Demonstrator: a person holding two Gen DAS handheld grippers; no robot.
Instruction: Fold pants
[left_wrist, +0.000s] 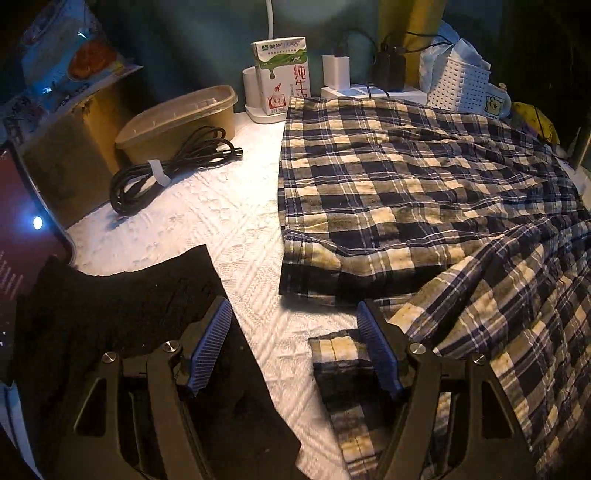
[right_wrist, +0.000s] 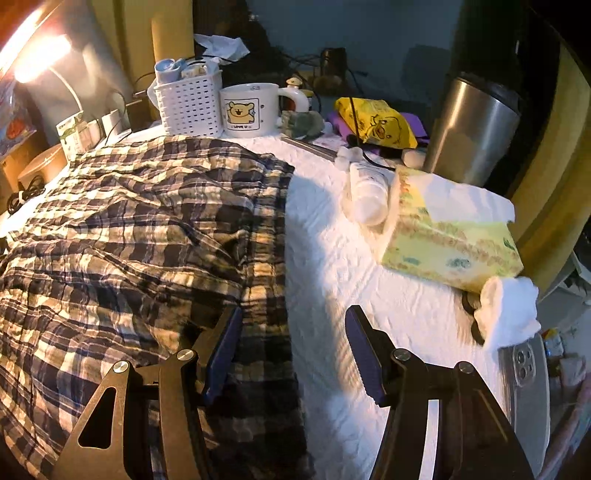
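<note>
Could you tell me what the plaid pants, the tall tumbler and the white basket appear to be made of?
Plaid pants: thin woven fabric, probably cotton; matte, crinkled, creasing softly.
Tall tumbler: brushed metal, likely stainless steel, with a dull sheen and a dark lid.
White basket: moulded plastic, judging by its even grid of holes and smooth rim.

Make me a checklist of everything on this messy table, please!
Surface: white textured cloth, partly covered.
Job's things: plaid pants spread out, rumpled, one leg end near the left gripper.
Clutter: milk carton, lidded container, bear mug, white basket, tissue box, steel tumbler, black cloth.
Grippers: left gripper open, empty; right gripper open, straddling the pants' edge.
Cables: bundled black cable; chargers plugged in.
Surroundings: dim, lamp glare.
</note>
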